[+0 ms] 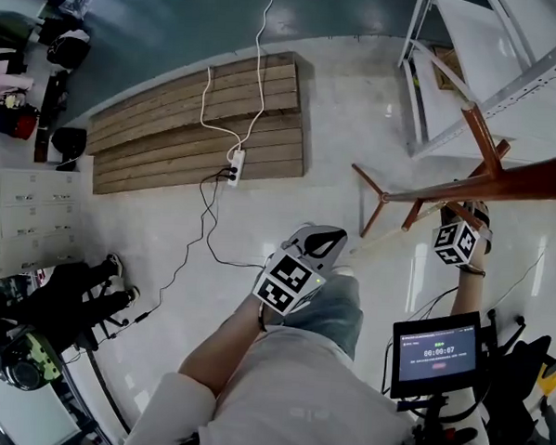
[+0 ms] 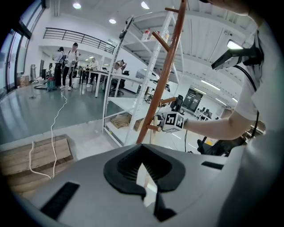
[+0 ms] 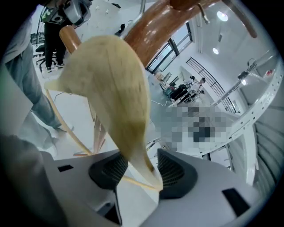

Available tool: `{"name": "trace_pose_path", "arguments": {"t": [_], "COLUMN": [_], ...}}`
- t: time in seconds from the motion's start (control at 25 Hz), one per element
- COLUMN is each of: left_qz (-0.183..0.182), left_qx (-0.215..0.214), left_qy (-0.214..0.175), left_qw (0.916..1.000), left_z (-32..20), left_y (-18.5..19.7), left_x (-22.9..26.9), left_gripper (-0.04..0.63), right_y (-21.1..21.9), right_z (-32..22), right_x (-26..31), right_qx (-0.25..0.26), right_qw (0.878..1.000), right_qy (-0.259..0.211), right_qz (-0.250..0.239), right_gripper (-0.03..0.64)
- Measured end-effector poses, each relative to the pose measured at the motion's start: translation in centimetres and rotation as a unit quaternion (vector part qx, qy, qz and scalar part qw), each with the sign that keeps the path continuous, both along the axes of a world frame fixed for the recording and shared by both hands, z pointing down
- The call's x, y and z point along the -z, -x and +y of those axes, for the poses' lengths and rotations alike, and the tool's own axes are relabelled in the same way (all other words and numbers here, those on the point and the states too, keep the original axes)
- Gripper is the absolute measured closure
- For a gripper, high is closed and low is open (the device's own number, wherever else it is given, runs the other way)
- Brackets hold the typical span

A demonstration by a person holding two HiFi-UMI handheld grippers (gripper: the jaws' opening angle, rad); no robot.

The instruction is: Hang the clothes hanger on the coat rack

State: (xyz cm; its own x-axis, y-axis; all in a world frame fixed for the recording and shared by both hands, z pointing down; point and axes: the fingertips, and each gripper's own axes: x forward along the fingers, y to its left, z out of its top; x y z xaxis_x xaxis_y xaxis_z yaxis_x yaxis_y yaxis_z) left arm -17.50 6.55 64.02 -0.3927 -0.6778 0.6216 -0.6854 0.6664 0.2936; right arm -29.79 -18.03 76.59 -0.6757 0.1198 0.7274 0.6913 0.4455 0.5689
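The brown wooden coat rack (image 1: pixel 503 182) stands at the right, and its pole (image 2: pixel 162 80) rises past the shelving. A pale wooden clothes hanger (image 3: pixel 115 80) fills the right gripper view, up against the rack's brown arm (image 3: pixel 151 26). Its thin end sits between the jaws of my right gripper (image 3: pixel 138 170), which stand apart around it with a gap on the left side. In the head view the right gripper (image 1: pixel 464 213) is at the rack's pegs, and the hanger's pale bar (image 1: pixel 389 235) slants beside it. My left gripper (image 1: pixel 319 236) hovers lower and to the left, empty, its jaws (image 2: pixel 144 170) narrowly apart.
Wooden pallet boards (image 1: pixel 200 120) lie on the floor with a power strip (image 1: pixel 235 166) and trailing cables. Metal shelving (image 1: pixel 491 61) stands behind the rack. A screen on a stand (image 1: pixel 436 351) is at lower right. A person (image 1: pixel 60 299) crouches at lower left.
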Motion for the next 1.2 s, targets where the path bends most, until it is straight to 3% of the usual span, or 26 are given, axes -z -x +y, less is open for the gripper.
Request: {"name": "trace_pose_path", "arguments": {"t": [0.08,0.36,0.72,0.88,1.2], "left_qz": [0.000,-0.008,-0.026,-0.043,-0.068], "left_qx": [0.000,0.000,-0.014,-0.027,-0.073], "left_qy": [0.000,-0.003,-0.013,-0.020,-0.050], "left_qw": [1.0000,1.0000,0.9995,0.9985,0.9937], "left_z": [-0.1,0.3,-0.5,-1.0,-3.8], "left_y": [0.1,-1.2,-1.3,-1.1,-1.8], "left_x": [-0.1,-0.1,1.7,3.2,8.2], "left_gripper": [0.589,0.588,0.589,0.588,0.589], "right_y": [0.1,-1.8,-4.2,-6.4,-12.9], "right_z": [0.1,1.0,-1.7,-3.5,-3.5], "right_x": [0.4,2.4,7.0,9.6,18.5], "right_qx": [0.007,0.040,-0.030,-0.082,-0.166], "right_qw": [1.000,0.999,0.997,0.992,0.967], "right_qy": [0.005,-0.020,-0.006,0.038,0.143], "right_qz": [0.000,-0.027,-0.069,-0.089,-0.128], "right_gripper": [0.385,0.382,0.383,0.383,0.385]}}
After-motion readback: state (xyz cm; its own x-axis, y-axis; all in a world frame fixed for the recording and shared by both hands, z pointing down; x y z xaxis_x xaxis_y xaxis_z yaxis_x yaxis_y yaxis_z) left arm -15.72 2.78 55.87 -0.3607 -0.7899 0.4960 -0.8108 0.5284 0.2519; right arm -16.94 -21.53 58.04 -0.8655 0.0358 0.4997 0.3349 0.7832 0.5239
